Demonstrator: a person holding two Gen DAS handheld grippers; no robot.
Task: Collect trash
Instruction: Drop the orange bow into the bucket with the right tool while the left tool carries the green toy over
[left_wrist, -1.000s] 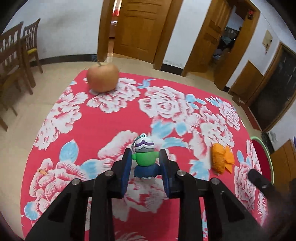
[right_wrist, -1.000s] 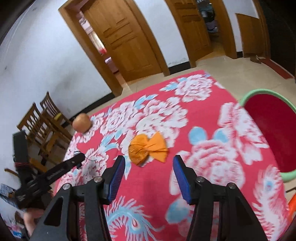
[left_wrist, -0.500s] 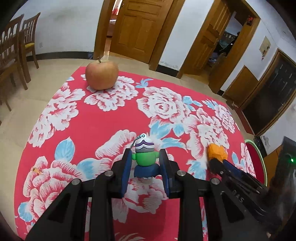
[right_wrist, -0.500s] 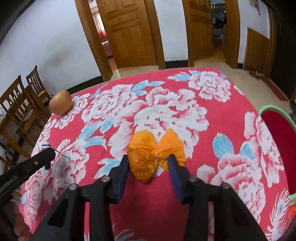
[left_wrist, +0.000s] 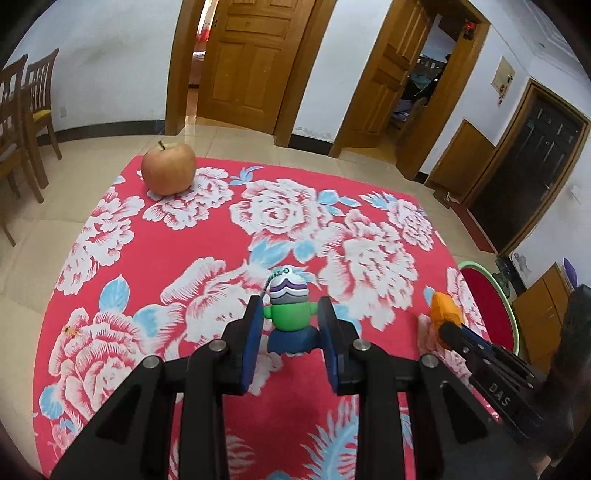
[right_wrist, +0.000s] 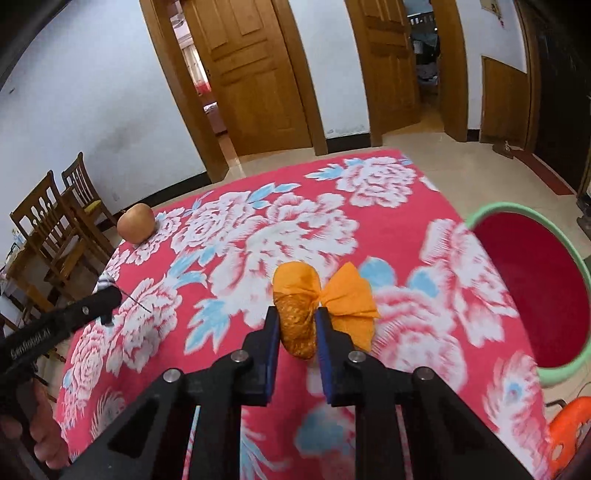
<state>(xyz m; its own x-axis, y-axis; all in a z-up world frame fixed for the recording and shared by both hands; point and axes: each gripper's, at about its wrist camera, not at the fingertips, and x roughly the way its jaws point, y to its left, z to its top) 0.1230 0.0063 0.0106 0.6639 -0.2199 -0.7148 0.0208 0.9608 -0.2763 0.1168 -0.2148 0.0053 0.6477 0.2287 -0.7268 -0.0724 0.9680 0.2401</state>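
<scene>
Left wrist view shows the left gripper (left_wrist: 290, 328) with its jaws closed on a small toy figure (left_wrist: 289, 310) near the middle of the table (left_wrist: 110, 236). To the right, the right gripper (right_wrist: 295, 330) pinches the orange wrapper (right_wrist: 297, 314); lift it slowly, then carry it right to the red bin (right_wrist: 532, 291).

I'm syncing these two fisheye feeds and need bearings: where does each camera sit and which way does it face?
Left wrist: on the left tongs, looking along them at a toy figure they grip; right tongs at the right edge.
Right wrist: on the right tongs, shut on an orange wrapper; a hand at lower left.
Shared: apple, flowered tablecloth, red bin.
</scene>
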